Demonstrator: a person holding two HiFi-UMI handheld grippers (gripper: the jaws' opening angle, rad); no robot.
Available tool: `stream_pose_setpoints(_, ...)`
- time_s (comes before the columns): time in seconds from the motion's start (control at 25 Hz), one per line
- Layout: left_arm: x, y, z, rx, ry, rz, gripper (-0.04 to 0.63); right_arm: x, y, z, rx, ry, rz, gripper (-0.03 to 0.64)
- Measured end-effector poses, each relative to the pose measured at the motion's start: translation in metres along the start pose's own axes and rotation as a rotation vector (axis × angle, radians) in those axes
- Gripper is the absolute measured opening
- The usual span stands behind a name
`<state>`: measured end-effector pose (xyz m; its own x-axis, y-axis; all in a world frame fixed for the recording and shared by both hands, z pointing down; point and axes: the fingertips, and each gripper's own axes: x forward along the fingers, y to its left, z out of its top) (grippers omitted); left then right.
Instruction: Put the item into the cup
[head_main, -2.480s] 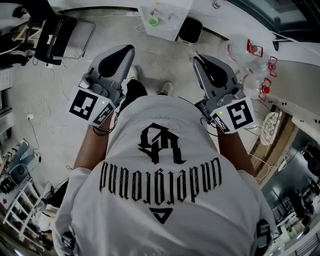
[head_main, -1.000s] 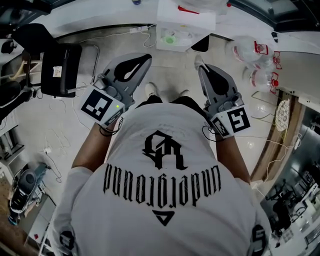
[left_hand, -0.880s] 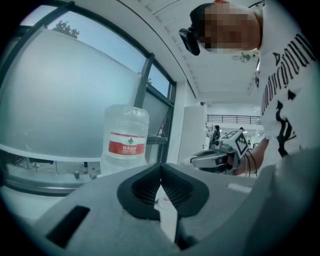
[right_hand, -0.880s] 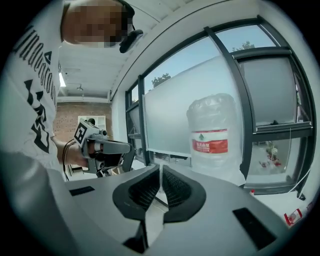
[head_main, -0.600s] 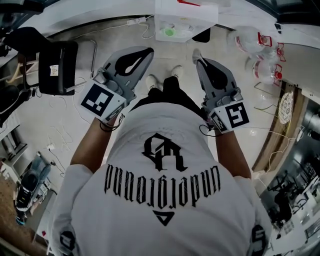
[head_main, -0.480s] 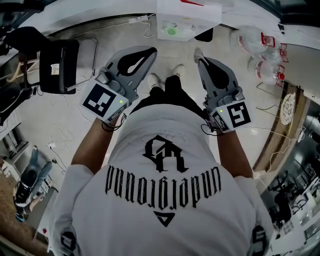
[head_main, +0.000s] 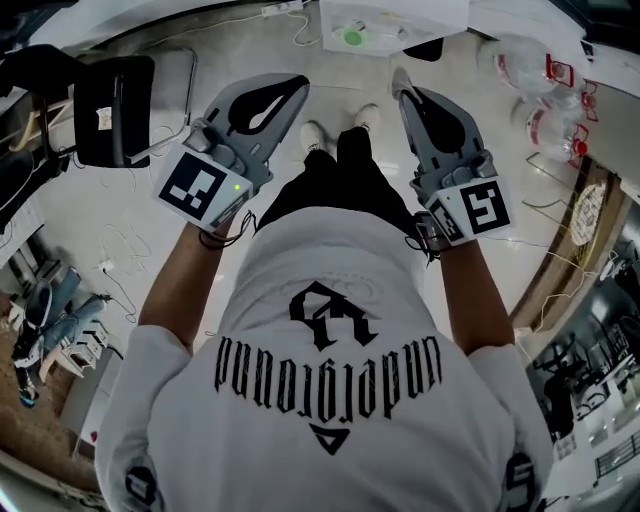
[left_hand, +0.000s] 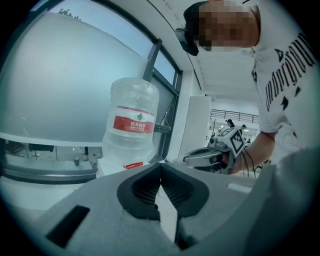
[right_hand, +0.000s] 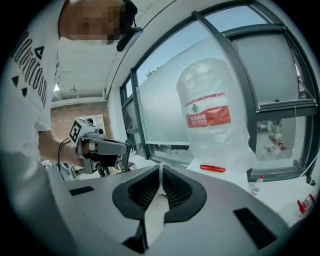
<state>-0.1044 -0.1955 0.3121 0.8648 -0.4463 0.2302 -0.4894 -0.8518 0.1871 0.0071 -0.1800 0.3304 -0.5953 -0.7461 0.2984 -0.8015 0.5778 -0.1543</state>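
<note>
In the head view I hold both grippers out in front of my chest, above the floor. My left gripper (head_main: 298, 82) is shut with nothing between its jaws, and so is my right gripper (head_main: 399, 76). In the left gripper view the left gripper (left_hand: 160, 165) has its pads meeting in a thin line. The right gripper view shows the right gripper (right_hand: 161, 165) the same way. A small green round thing (head_main: 352, 37) lies on a white table (head_main: 400, 14) ahead of me. I cannot make out a cup or the item.
A large water bottle with a red label (left_hand: 131, 122) (right_hand: 210, 110) stands on a white box by the window, a red object (right_hand: 212, 168) at its base. A black chair (head_main: 115, 95) stands at left. Water bottles (head_main: 545, 95) lie on the floor at right.
The view has drifted: the white table has slid toward the top edge and my legs show more. Both grippers stay shut and empty, held a little higher and farther forward.
</note>
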Motion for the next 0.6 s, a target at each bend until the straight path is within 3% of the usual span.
stream_pose_setpoints(0.6,0.04,0.028,-0.105,-0.023,0.098,-0.014,0.014,0.055,-0.033,-0.105,0.045,0.097,0.009,0.018)
